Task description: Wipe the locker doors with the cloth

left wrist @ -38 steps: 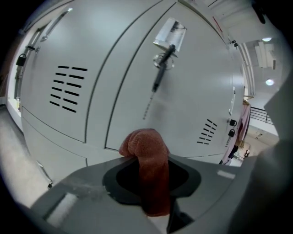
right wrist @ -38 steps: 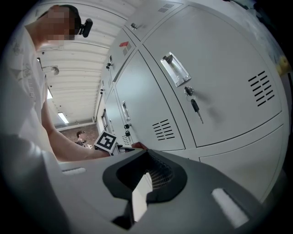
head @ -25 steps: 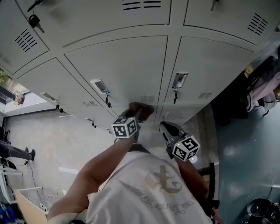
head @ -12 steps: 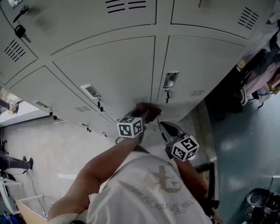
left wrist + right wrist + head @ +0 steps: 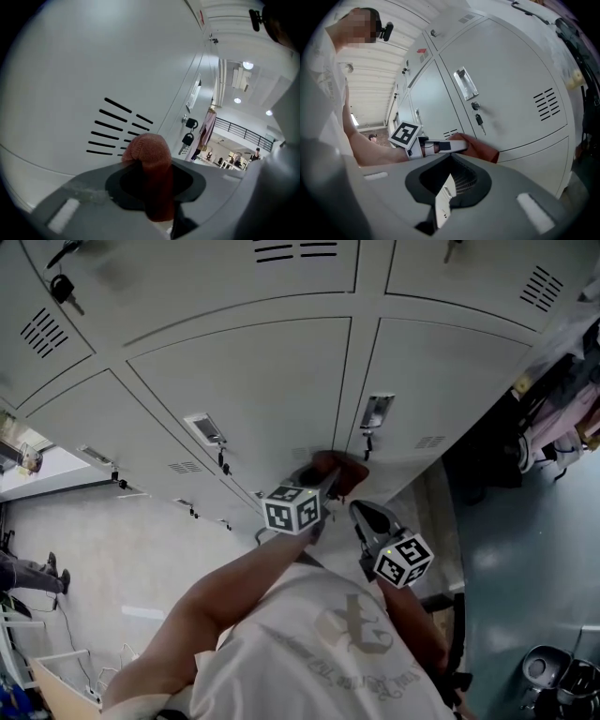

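Grey locker doors (image 5: 253,371) fill the upper head view. My left gripper (image 5: 323,486) is shut on a reddish-brown cloth (image 5: 339,469) and presses it to the lower part of a door, beside the seam and just under a lock with a hanging key (image 5: 367,441). In the left gripper view the cloth (image 5: 146,149) bulges out between the jaws, close to the door's vent slots (image 5: 115,126). My right gripper (image 5: 367,515) hangs back a little to the right, off the doors. Its jaws (image 5: 449,177) are shut with nothing in them, and it looks at the cloth (image 5: 480,147).
Dark bags and hanging clothes (image 5: 558,409) crowd the right end of the lockers. A round dark container (image 5: 553,669) stands on the floor at lower right. Keys hang from other locks (image 5: 62,287). A person (image 5: 23,568) stands far off at left.
My left gripper has slid the cloth to the right along the door, towards the seam under the lock. The right gripper has barely moved.
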A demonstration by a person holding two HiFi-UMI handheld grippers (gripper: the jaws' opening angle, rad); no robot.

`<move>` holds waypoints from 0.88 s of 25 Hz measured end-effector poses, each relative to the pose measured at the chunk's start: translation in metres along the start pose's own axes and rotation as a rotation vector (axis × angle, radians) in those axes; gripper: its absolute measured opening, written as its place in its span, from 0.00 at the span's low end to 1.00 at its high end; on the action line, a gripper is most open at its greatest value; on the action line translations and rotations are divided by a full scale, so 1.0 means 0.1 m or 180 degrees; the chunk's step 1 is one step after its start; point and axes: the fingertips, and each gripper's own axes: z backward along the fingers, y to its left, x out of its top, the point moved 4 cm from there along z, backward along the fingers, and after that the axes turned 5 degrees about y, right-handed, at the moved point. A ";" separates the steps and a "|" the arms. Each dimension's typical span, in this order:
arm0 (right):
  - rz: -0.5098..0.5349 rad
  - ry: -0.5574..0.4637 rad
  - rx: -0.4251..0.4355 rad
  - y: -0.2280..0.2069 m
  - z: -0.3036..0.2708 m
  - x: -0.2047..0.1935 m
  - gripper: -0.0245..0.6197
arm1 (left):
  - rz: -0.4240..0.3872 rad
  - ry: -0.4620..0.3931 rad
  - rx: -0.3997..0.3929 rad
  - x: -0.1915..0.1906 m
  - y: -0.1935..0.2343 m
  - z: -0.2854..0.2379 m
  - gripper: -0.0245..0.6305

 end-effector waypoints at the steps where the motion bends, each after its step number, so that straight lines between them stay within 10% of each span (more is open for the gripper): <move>1: -0.0002 0.0004 0.0000 0.00 0.00 -0.01 0.05 | 0.0062 -0.0048 -0.0002 0.02 0.01 0.03 0.22; 22: 0.0044 0.0191 0.0379 0.31 -0.08 -0.17 0.05 | 0.0567 -0.0671 0.1045 0.03 1.19 1.33 0.22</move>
